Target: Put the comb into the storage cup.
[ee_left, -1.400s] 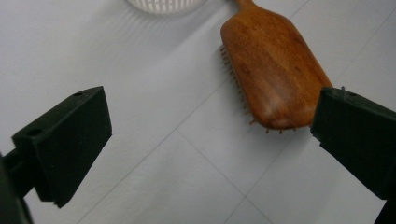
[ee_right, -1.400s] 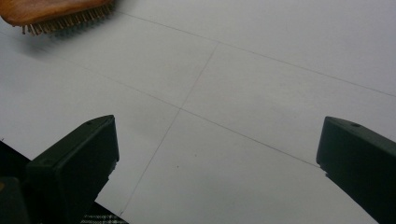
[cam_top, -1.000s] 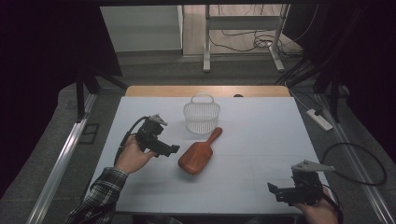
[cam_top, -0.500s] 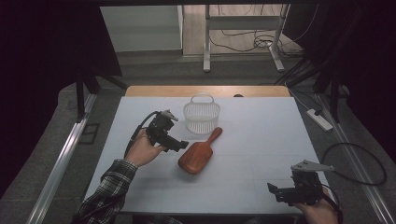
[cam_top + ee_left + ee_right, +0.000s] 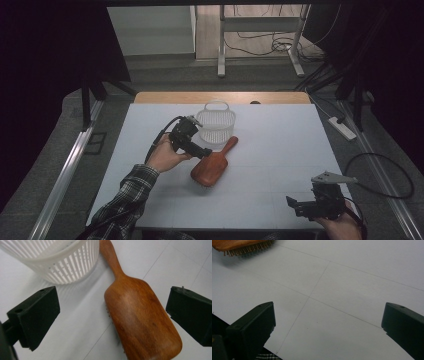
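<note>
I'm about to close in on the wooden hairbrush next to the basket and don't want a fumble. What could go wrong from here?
The left tongs stand open over the brush's broad paddle; the hairbrush lies bristles down with a smooth, rounded back, so the jaws may slip off.

Its handle reaches right up to the white basket; lifting or twisting the brush could nudge or tip the basket.

The right tongs are far off at the table's near edge, too distant to steady anything.
</note>
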